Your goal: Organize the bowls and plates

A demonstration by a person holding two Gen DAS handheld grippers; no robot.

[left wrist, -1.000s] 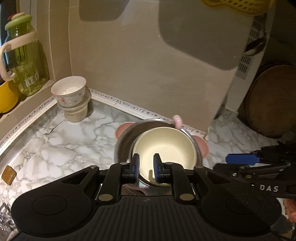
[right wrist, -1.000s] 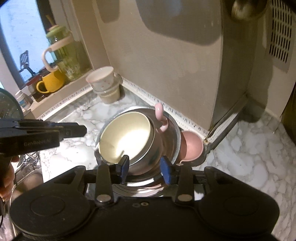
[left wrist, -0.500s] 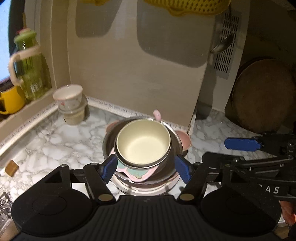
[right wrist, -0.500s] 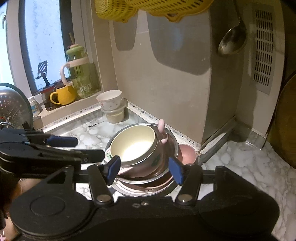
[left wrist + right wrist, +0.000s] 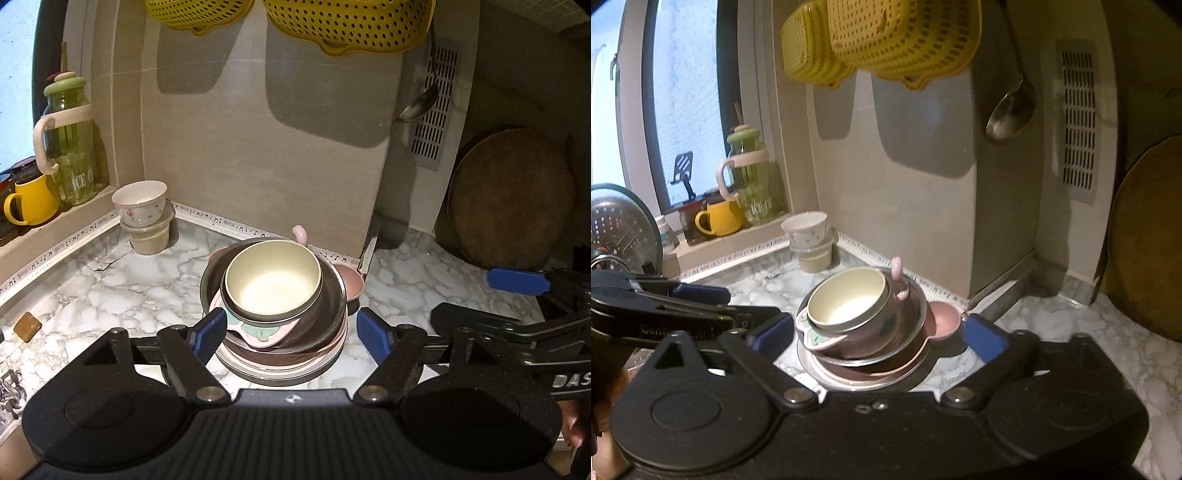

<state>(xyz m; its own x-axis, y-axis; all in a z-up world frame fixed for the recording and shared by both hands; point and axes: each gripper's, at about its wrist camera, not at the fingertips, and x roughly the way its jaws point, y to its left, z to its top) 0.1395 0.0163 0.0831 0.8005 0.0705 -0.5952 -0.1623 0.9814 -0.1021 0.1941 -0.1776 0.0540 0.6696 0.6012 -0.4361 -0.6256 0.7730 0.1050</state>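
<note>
A stack of bowls and plates stands on the marble counter. On top is a cream-lined bowl, inside a pink bowl with handles, inside a steel bowl, over plates. My left gripper is open and empty, its blue pads either side of the stack, held back from it. My right gripper is open and empty too, its pads wide of the stack. The right gripper shows at the right of the left wrist view.
A floral cup on a small container stands at the wall corner. A green jug and yellow mug sit on the sill. Yellow colanders and a ladle hang above. A round wooden board leans at right.
Both grippers opened wide, let go of the cream-lined bowl and drew back and up from the stack. The bowl stays nested on top.
</note>
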